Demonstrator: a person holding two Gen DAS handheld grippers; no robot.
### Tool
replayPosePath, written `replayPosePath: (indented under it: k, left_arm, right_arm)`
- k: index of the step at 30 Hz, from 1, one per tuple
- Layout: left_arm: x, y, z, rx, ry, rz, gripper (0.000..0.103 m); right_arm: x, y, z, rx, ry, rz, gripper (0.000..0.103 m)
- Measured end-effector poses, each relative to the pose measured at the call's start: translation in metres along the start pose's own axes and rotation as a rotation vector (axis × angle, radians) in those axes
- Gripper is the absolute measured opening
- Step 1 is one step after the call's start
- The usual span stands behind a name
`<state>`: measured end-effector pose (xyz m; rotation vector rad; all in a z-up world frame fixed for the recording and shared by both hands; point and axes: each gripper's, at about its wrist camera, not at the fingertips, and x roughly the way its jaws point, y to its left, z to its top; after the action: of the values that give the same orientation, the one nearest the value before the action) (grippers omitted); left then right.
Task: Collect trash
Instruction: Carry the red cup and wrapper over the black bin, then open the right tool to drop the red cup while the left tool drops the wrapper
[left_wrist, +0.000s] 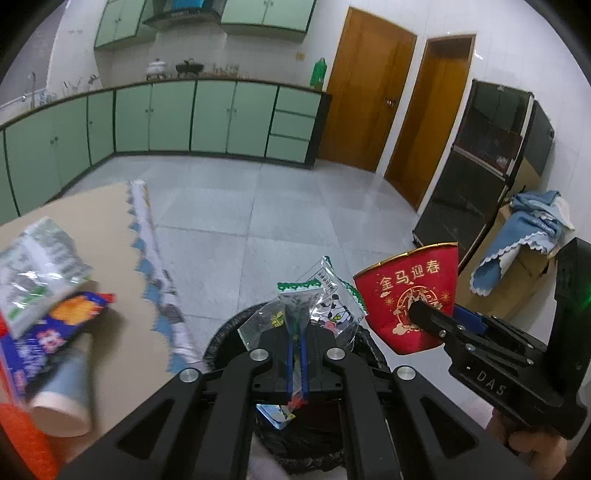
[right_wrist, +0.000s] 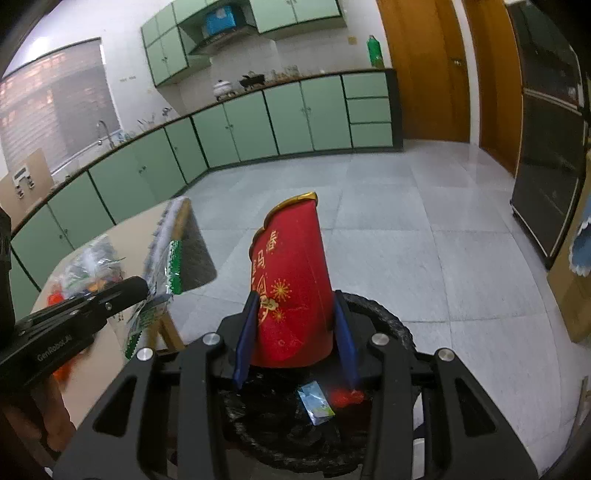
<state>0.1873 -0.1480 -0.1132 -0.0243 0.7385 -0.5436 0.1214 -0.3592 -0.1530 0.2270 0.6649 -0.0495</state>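
Your left gripper (left_wrist: 297, 332) pinches a clear snack wrapper (left_wrist: 314, 299) above the black-lined trash bin (right_wrist: 388, 325). Your right gripper (right_wrist: 295, 332) clamps a red paper cup (right_wrist: 291, 280) over the same bin. More wrappers (left_wrist: 37, 266) lie on the worktop (left_wrist: 110, 229).

- Pale grey tiled floor (right_wrist: 424, 229); glossy
- Green base cabinets (left_wrist: 192, 114) along white tiled walls; matching wall cabinets (right_wrist: 295, 11) above
- Two brown wooden doors (left_wrist: 369, 88)
- Dark glass-fronted cabinet (left_wrist: 476, 166)
- Window with blind (right_wrist: 55, 96); sink tap (right_wrist: 103, 129) below
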Motion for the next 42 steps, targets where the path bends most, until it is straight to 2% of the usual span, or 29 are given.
replayPosePath:
  k: [5, 7, 8, 10, 14, 17, 22, 26, 31, 38, 42]
  left_arm:
    - [0.034, -0.007, 0.002, -0.011, 0.067, 0.001, 0.004]
    - [0.044, -0.01, 0.007, -0.019, 0.09, -0.005, 0.007]
    - [0.046, -0.01, 0.009, -0.027, 0.09, -0.002, 0.01]
    - [0.048, -0.011, 0.01, -0.032, 0.087, 0.002, 0.027]
    - [0.05, -0.012, 0.013, -0.044, 0.084, -0.005, 0.038]
    - [0.046, -0.007, 0.016, -0.06, 0.079, -0.009, 0.041]
    - [0.022, 0.009, 0.024, -0.092, 0.03, -0.001, 0.054]
    - [-0.006, 0.026, 0.029, -0.114, -0.015, 0.022, 0.057]
    - [-0.048, 0.05, 0.02, -0.111, -0.076, 0.103, 0.068]
    - [-0.116, 0.103, -0.016, -0.129, -0.112, 0.283, 0.071]
    - [-0.146, 0.133, -0.042, -0.147, -0.1, 0.374, 0.071]
  right_arm:
    - [0.024, -0.016, -0.004, 0.033, 0.037, -0.023, 0.039]
    - [0.031, -0.018, -0.006, 0.038, 0.056, -0.041, 0.04]
    - [0.034, -0.021, -0.007, 0.042, 0.059, -0.048, 0.041]
    - [0.039, -0.022, -0.007, 0.041, 0.069, -0.063, 0.049]
    - [0.043, -0.021, -0.007, 0.051, 0.076, -0.081, 0.052]
    - [0.041, -0.024, -0.007, 0.065, 0.065, -0.091, 0.058]
    - [0.025, -0.025, -0.001, 0.083, 0.008, -0.101, 0.074]
    - [0.011, -0.019, 0.005, 0.084, -0.033, -0.106, 0.081]
    - [-0.007, 0.0, 0.011, 0.061, -0.08, -0.092, 0.089]
    - [-0.026, 0.051, 0.013, 0.014, -0.112, 0.002, 0.091]
    - [-0.029, 0.093, 0.006, -0.051, -0.114, 0.066, 0.091]
